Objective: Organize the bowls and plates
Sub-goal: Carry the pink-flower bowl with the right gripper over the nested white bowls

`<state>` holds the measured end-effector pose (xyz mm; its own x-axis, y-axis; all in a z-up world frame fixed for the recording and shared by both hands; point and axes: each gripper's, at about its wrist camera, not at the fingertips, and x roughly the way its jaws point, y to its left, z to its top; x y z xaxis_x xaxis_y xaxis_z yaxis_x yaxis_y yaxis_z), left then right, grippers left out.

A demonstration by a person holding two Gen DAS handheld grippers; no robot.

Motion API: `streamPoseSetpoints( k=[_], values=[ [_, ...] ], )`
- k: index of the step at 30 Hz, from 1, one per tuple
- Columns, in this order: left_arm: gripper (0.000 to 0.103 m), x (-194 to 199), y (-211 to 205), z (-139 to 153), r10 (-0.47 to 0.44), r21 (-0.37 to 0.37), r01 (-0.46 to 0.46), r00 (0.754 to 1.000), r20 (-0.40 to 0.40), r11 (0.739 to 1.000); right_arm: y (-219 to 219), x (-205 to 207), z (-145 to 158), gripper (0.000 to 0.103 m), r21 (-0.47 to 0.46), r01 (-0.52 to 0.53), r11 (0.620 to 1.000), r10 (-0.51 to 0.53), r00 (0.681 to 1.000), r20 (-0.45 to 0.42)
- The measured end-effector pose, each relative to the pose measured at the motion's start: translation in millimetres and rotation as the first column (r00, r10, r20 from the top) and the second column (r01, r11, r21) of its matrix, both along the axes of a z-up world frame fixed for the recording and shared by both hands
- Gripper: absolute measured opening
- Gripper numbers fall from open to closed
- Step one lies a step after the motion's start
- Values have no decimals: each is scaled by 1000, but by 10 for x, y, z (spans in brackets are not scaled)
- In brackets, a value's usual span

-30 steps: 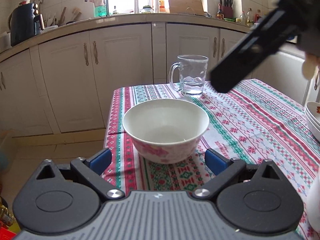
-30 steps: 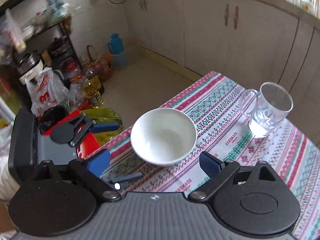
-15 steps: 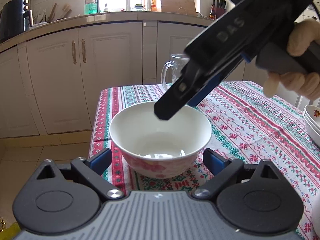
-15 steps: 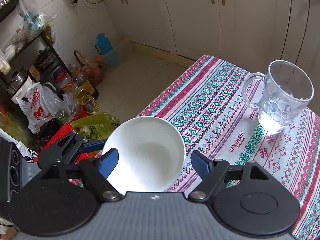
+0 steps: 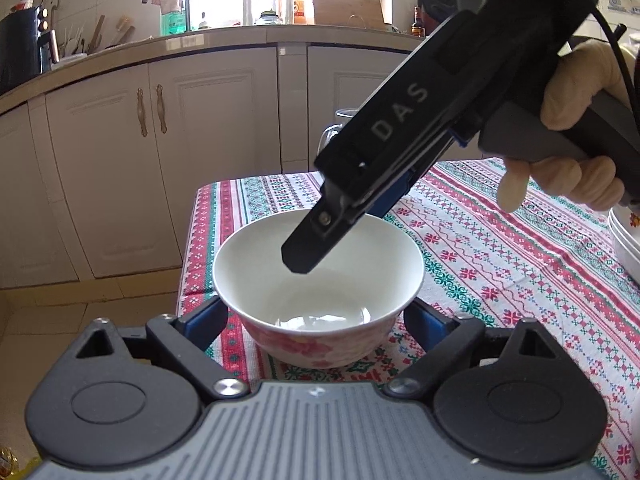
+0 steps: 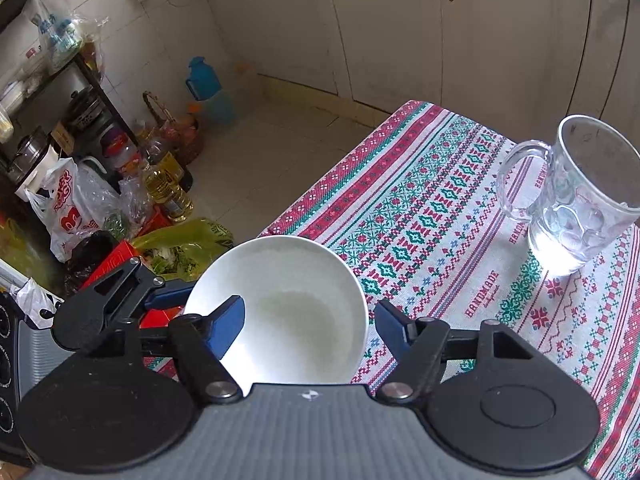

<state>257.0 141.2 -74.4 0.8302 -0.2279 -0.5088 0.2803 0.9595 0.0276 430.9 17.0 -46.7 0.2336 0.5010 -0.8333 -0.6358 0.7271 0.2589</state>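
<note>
A white bowl point(image 5: 318, 280) with pink flowers on its outside stands near the table's left corner. My left gripper point(image 5: 316, 320) is open, its blue pads on either side of the bowl's base. My right gripper point(image 6: 310, 322) is open over the same bowl point(image 6: 288, 312), coming down from above. One of its fingers point(image 5: 308, 240) hangs inside the rim and the other is outside the bowl's wall. In the left wrist view the right gripper and the hand holding it fill the upper right.
A glass mug point(image 6: 576, 200) stands further back on the patterned tablecloth point(image 6: 440, 208). A stack of white bowls point(image 5: 626, 236) sits at the right edge. Cabinets point(image 5: 160, 140) stand behind the table, and bottles and bags point(image 6: 120, 200) clutter the floor.
My right gripper has come down from above the table until one finger is inside the bowl. My left gripper has moved closer, so the bowl sits between its pads.
</note>
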Motion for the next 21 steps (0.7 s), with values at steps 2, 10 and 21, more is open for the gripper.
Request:
streamPoseSetpoints(
  k=[2, 10, 21],
  values=[
    [93, 3, -13, 3, -3, 4, 3, 1000, 3, 1000, 1, 2, -18, 73, 2, -5, 1000, 5, 1000, -4],
    [93, -3, -6, 11, -7, 6, 7, 1000, -2, 1000, -10, -24, -50, 70, 11, -13, 1000, 13, 1000, -10],
    [93, -202, -95, 221, -27, 38, 27, 999, -21, 999, -85, -254, 129, 70, 17, -39, 999, 38, 999, 15]
  ],
)
